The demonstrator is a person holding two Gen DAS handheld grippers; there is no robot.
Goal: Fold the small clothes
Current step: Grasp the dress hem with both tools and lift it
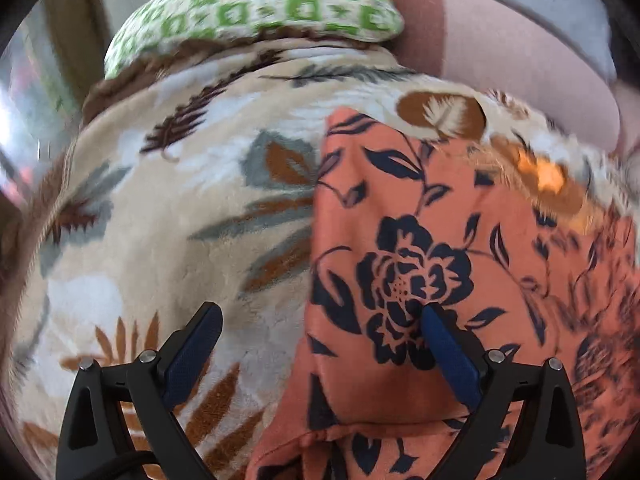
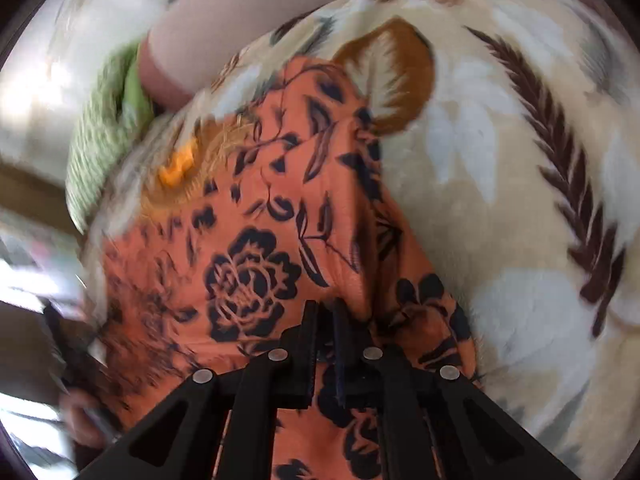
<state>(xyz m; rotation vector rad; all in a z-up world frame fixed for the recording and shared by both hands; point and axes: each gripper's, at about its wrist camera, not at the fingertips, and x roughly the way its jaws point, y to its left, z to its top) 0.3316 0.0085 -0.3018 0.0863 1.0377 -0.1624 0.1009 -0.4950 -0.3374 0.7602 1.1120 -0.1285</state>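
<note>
An orange garment with a dark blue flower print [image 1: 420,240] lies on a cream blanket with leaf patterns [image 1: 160,200]. My left gripper [image 1: 320,312] is open just above the garment's left edge; its right finger [image 1: 448,344] is over the cloth and its left finger [image 1: 196,340] is over the blanket. In the right wrist view my right gripper [image 2: 326,308] is shut on the orange garment [image 2: 256,240], pinching a raised fold at its right side. The blanket [image 2: 500,180] spreads out to the right of it.
A green and white checked pillow [image 1: 256,12] lies at the far end of the blanket, also in the right wrist view [image 2: 104,128]. A pink sheet [image 1: 520,52] lies beyond the blanket. A small bright orange patch [image 1: 548,176] sits by the garment's far edge.
</note>
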